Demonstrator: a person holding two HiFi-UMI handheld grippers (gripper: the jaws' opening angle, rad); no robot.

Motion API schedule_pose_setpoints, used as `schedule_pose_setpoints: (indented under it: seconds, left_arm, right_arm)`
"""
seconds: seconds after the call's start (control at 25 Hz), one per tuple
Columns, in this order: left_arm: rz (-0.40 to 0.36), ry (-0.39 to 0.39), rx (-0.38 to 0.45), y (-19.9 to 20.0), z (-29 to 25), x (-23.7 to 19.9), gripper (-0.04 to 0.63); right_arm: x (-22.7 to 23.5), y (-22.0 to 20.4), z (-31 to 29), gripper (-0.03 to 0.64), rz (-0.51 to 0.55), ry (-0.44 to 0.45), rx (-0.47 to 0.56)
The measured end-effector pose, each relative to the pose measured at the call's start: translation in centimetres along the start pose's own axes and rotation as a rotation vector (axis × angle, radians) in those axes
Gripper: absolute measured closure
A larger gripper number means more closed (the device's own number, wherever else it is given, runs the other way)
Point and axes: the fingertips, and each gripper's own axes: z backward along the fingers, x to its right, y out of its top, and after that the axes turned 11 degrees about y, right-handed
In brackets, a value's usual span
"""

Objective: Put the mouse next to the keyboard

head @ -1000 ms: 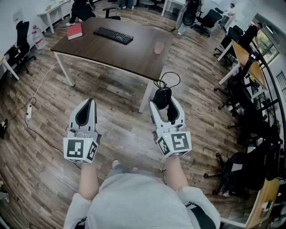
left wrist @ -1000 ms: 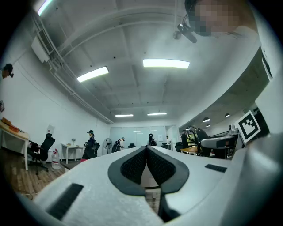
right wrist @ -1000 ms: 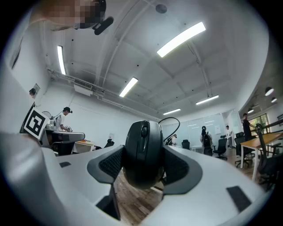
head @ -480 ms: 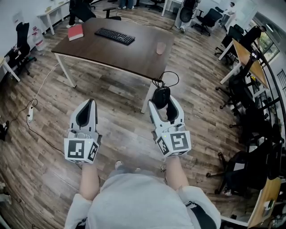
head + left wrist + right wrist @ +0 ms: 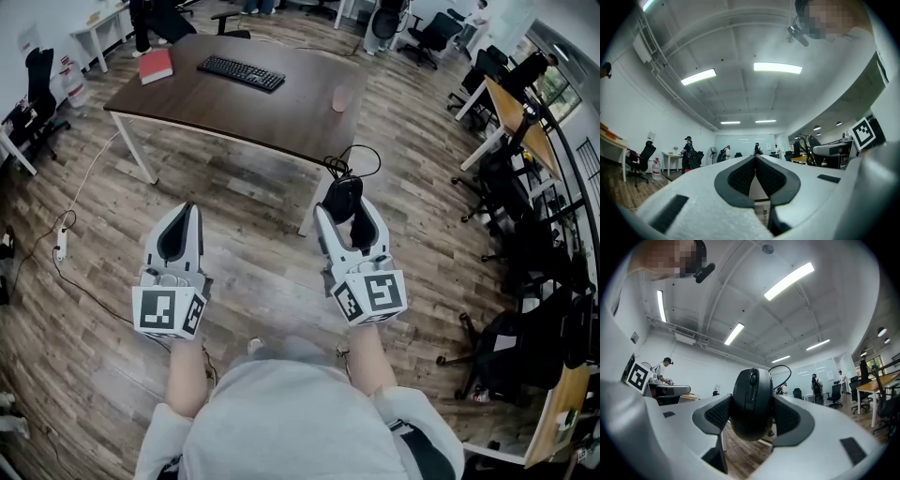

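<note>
No legible text, brand, number or sign in any view; left cube on left tool and right cube on right tool show only black-and-white square marker patterns.

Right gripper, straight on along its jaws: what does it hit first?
Probably the near edge of the table, close to its corner, with the held mouse leading. Height is hard to judge, so the right gripper might instead pass above the tabletop.
</note>
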Motion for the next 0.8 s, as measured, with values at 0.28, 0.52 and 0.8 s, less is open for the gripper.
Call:
schedule_pose_setpoints:
  seconds: [0.28, 0.52, 0.8]
  left_arm:
    - [0.013, -0.017, -0.003, -1.0, -2.1, -2.4, 0.586]
    - [0.021, 0.007, -0.013, -2.8, -5.7, -4.8, 0.586]
    - [0.009, 0.016, -0.003, -3.4, -13.2, -6.6, 0.586]
  right_arm:
    - [0.2, -1.6, -2.8, 0.362, 0.002, -0.024, -0.044]
    - [2.2, -2.8, -6.8, 0.362, -0.011, -0.022, -0.032]
    - [6.8, -3.6, -13.6, 0.362, -0.004, -0.015, -0.029]
